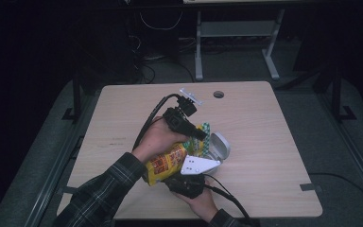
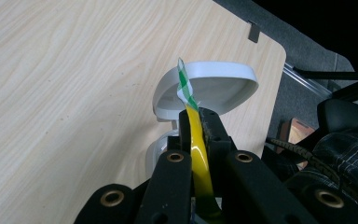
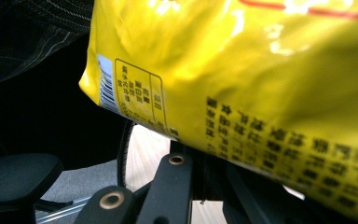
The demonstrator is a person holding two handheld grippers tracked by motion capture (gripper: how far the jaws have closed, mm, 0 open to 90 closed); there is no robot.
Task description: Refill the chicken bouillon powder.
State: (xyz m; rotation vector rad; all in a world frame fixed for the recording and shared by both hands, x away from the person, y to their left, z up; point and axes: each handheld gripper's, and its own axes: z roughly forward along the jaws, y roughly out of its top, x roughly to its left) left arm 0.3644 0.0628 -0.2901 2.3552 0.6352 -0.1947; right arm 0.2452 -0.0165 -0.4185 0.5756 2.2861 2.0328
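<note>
A yellow snack bag [image 1: 168, 163] with red print hangs tilted between both grippers above the wooden table [image 1: 264, 123]. My left gripper [image 1: 199, 134] comes in from the upper left and is shut on the bag's sealed top edge [image 2: 198, 144], whose green-and-white checked tip pokes out past the jaws. In the left gripper view, the left gripper [image 2: 196, 115] points at a white container [image 2: 214, 88] with its lid open. My right gripper [image 1: 189, 182] sits under the bag's lower end. The bag [image 3: 242, 70] hides the tips of the right gripper [image 3: 193, 154], and its bottom seam runs into the jaws.
The white open container [image 1: 217, 147] lies on the table just right of the bag. A round cable hole [image 1: 219, 94] is near the far edge. Grey desk legs [image 1: 198, 47] stand beyond the table. Black cables trail from both grippers.
</note>
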